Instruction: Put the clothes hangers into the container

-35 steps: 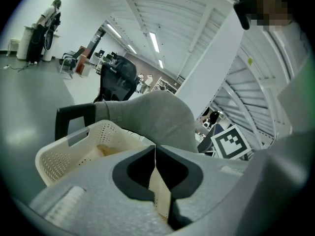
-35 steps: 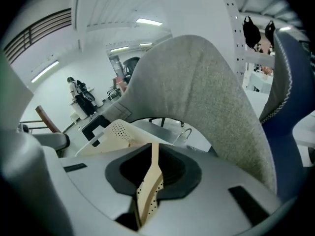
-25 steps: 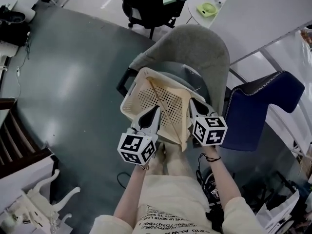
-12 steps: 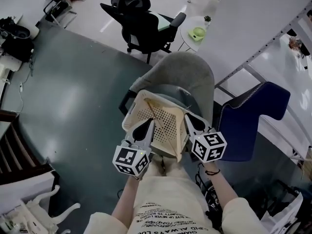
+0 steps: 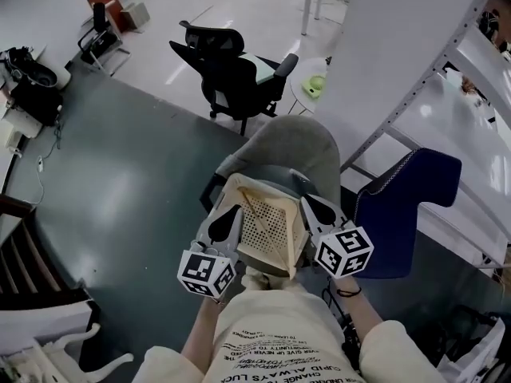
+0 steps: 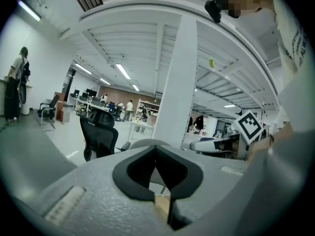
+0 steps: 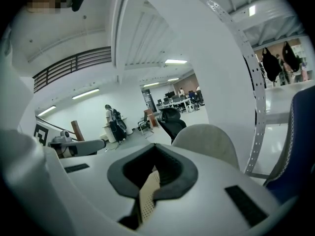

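Head view: beige perforated basket (image 5: pixel 267 226) held tilted above a grey chair (image 5: pixel 297 144), left tongs (image 5: pixel 227 217) at its left edge, right tongs (image 5: pixel 316 207) at its right edge. Only perforated walls showing inside. Dark print on cream shirt (image 5: pixel 271 343), too blurred to read.

Left gripper view: tongs clenched on a beige sliver of basket.

Right gripper view: tongs clenched on the perforated wall.

Grey shell chair (image 5: pixel 299 146), black office chair (image 5: pixel 231 74) beyond it, blue seat (image 5: pixel 403 206) at right, small round white table (image 5: pixel 303 98)
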A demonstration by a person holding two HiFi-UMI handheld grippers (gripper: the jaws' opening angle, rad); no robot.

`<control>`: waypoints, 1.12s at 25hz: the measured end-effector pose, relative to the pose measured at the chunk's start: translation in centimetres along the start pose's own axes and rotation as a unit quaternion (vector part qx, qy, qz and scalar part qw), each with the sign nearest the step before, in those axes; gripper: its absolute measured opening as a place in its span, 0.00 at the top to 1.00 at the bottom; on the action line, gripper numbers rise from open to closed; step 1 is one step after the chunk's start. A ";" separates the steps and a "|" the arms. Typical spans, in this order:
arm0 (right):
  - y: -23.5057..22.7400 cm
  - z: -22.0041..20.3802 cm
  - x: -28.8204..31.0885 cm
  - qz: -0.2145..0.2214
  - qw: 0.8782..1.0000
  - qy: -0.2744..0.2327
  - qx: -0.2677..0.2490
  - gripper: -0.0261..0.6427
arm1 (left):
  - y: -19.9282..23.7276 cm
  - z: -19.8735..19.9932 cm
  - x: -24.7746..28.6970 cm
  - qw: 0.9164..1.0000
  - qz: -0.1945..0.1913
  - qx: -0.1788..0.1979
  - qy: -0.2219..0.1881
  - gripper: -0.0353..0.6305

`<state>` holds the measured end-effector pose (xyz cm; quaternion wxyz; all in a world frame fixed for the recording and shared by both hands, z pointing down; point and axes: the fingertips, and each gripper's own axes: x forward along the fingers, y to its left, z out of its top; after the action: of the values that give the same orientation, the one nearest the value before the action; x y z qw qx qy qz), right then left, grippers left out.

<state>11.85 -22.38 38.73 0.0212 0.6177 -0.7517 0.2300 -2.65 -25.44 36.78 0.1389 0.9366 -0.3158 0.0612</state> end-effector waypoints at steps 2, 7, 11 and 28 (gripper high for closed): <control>0.3 1.1 -0.5 0.000 1.000 -0.015 -0.005 0.95 | 0.3 1.1 -0.4 1.000 0.005 0.007 -0.011 0.91; 0.8 3.5 -1.6 0.003 0.999 -0.045 -0.012 0.95 | 0.9 3.5 -1.8 0.999 0.022 0.022 -0.034 0.91; 1.0 5.3 -2.3 0.004 0.998 -0.063 -0.013 0.96 | 1.3 4.9 -2.7 0.998 0.034 0.032 -0.048 0.91; 1.3 7.5 -4.6 0.001 0.995 -0.097 -0.026 0.96 | 2.4 6.7 -5.2 0.994 0.059 0.046 -0.074 0.91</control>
<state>13.63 -20.77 30.15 -0.0356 0.6357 -0.7565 0.1495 -8.07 -26.30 29.86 0.0682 0.9236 -0.3770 0.0141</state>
